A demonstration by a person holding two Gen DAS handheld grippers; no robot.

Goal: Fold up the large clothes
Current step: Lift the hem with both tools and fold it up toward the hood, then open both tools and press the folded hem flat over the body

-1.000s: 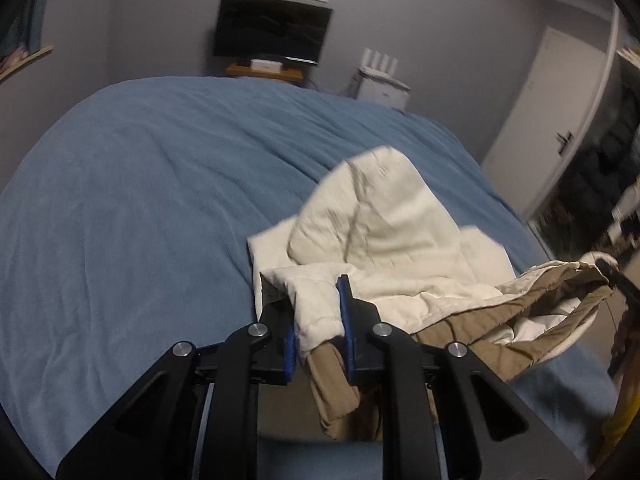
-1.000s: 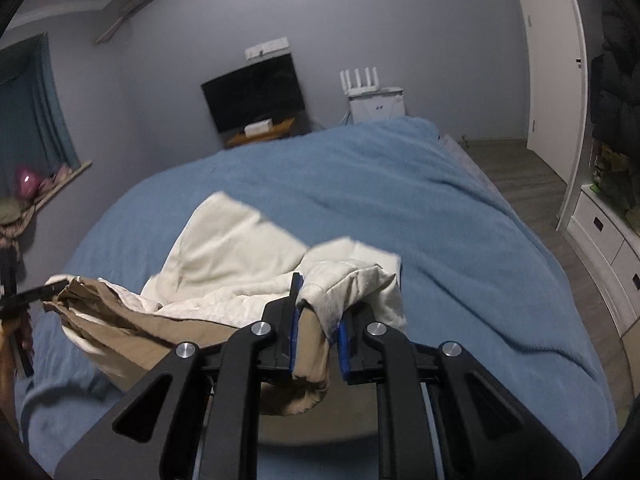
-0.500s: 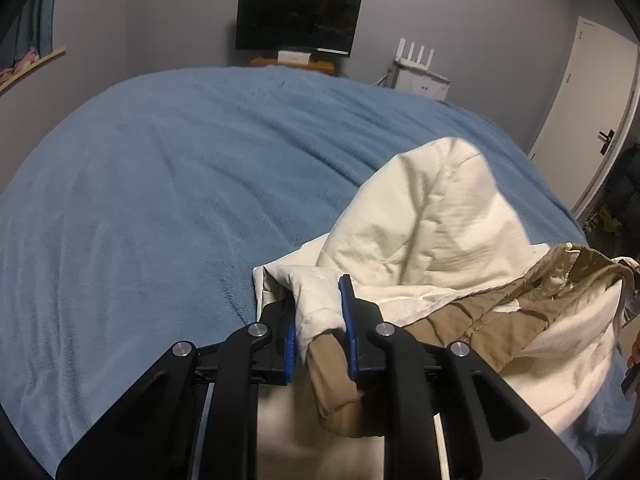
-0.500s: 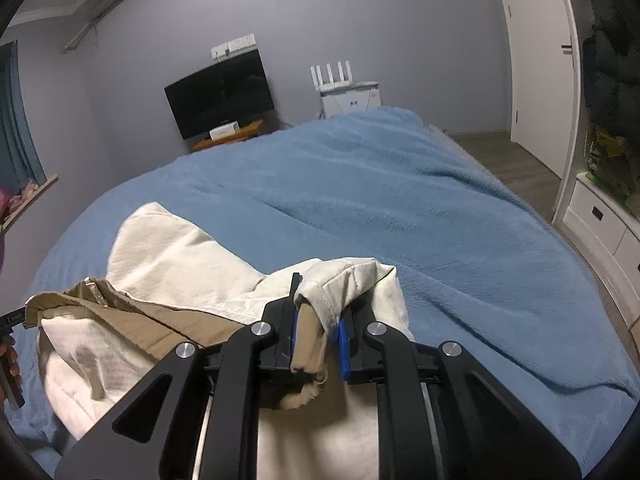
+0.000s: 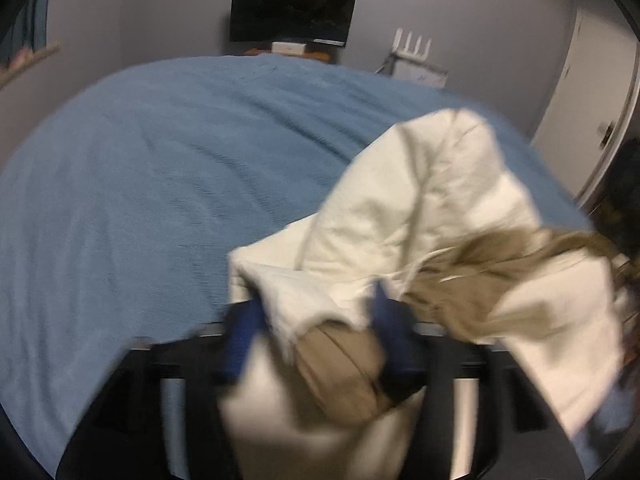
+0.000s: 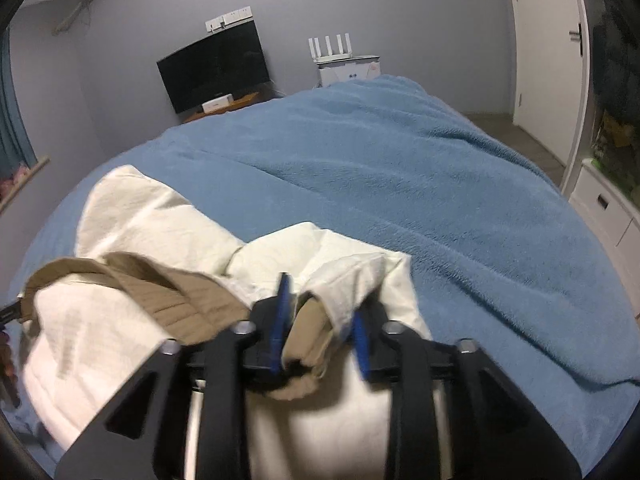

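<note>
The blanket point(image 6: 440, 200) on the bed is soft, fuzzy blue cloth, matt, with little ripples. The jacket point(image 6: 160, 220) is cloth too: cream and puffy with stitched squares on one side, tan with fine stitched lines on the other. It looks dull, not shiny. The right gripper point(image 6: 320, 320) has black matt plastic arms, blue pads and small shiny metal bolts. The TV screen point(image 6: 214, 72) is dark and glossy. The shelf point(image 6: 224, 106) under it looks like wood.

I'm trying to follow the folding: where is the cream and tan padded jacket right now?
The cream and tan padded jacket lies bunched on the near part of the blue bedspread, at the lower left in the right wrist view, its edges between both grippers' parted jaws.
</note>
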